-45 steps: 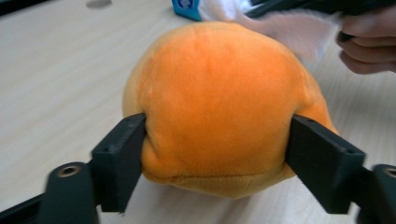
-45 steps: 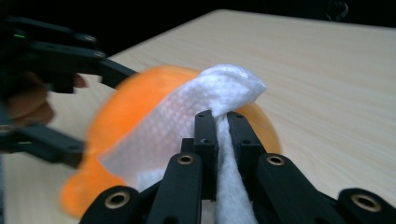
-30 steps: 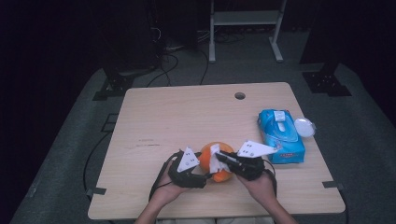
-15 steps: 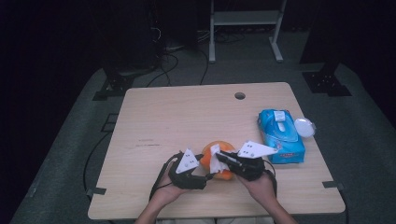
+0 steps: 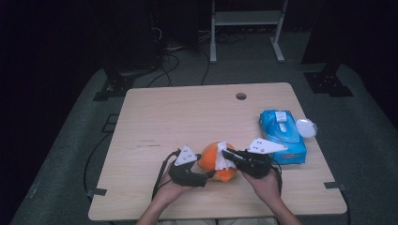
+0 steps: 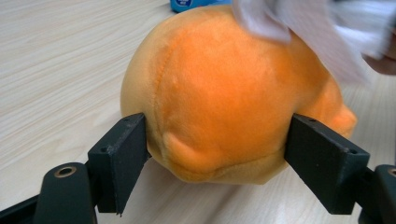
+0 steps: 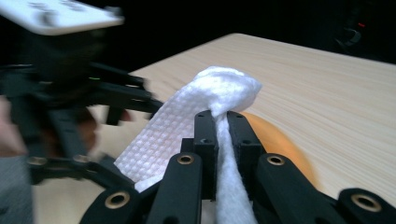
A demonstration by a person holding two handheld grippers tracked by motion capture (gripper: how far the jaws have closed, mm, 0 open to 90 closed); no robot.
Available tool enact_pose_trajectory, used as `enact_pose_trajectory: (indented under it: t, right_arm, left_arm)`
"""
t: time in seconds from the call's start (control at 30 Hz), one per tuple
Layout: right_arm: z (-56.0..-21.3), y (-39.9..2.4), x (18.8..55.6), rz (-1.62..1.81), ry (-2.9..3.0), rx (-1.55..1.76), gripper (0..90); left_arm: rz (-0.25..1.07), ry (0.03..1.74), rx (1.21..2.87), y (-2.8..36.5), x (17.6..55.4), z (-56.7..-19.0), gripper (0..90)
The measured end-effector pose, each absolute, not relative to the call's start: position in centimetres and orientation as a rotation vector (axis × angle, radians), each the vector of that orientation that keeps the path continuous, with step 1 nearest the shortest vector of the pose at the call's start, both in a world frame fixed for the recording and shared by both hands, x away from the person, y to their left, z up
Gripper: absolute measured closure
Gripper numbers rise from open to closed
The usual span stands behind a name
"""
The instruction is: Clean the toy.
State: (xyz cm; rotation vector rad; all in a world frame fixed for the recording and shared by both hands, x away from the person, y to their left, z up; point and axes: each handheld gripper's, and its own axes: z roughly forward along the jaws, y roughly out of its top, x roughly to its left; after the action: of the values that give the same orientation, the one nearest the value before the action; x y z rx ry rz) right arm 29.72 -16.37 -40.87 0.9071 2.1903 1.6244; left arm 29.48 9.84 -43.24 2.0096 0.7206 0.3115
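- No brand or writing can be read: the label on the blue wet-wipe pack (image 5: 283,137) is too small to make out from the high view.
- The wet-wipe pack lies flat near the right edge of the surface (image 5: 178,112), with a white flip lid on its top face; what is inside it cannot be seen. A small round white lid (image 5: 306,127) lies just beside it, at its far right corner.
- The orange plush toy (image 6: 224,93) rests on the surface near the front edge, between the two hands, well apart from the round hole (image 5: 241,96) at the far side.
- The left hand-held gripper (image 6: 217,154) has its jaws set wide around the lower part of the plush toy, one pad against each flank. Its jaws have just been opening, with the toy between them; the pads touch the plush without visibly denting it.
- The right hand-held gripper (image 7: 223,123) is clamped tight on a white embossed wipe (image 7: 219,93), which bunches into a knob above the fingertips and trails down between the jaws.
- In the left gripper view the wipe lies on top of the plush toy.
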Motion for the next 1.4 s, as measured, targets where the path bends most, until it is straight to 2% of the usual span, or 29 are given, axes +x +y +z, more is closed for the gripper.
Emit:
enact_pose_trajectory:
  t: [0.13,0.27,0.43,0.57,0.7,0.8,0.9,1.07,1.2,1.33,1.4]
  right_arm:
    - [-41.9,-16.1,29.9,1.616,2.224,0.934,82.8]
    - [-42.1,-15.4,29.8,1.629,2.257,0.920,82.7]
    - [-42.1,-14.0,29.0,1.600,2.311,0.858,82.8]
    - [-42.2,-15.4,30.1,1.584,2.255,0.940,82.7]
    - [-43.5,-17.4,31.3,1.587,2.221,1.070,82.7]
    - [-43.2,-16.5,30.5,1.621,2.244,1.026,82.8]
    - [-42.7,-14.6,29.0,1.645,2.318,0.908,82.8]
    - [-42.4,-14.3,29.1,1.626,2.308,0.891,82.8]
    - [-42.8,-16.6,31.1,1.627,2.229,1.016,82.6]
    - [-43.4,-17.0,31.5,1.615,2.224,1.060,82.6]
    - [-43.5,-16.6,31.1,1.651,2.242,1.056,82.7]
  left_arm:
    - [0.370,0.789,2.021,11.0,30.0,-43.0,21.8]
    - [0.256,0.778,1.920,12.0,30.1,-42.5,18.1]
    - [0.236,0.740,2.007,10.7,29.9,-43.6,17.4]
    - [0.279,0.695,2.056,10.5,29.5,-43.7,18.9]
    - [0.255,0.712,2.015,10.5,29.7,-43.4,16.7]
    - [0.252,0.731,2.006,10.2,29.9,-43.3,11.1]
    - [0.246,0.735,2.010,10.3,29.9,-43.4,11.0]
    - [0.324,0.663,2.063,10.0,29.2,-43.7,24.2]
    - [0.331,0.626,2.068,9.5,28.9,-43.6,25.5]
    - [0.259,0.694,1.987,9.9,29.4,-42.7,15.8]
    - [0.244,0.705,1.968,10.0,29.4,-42.5,13.9]
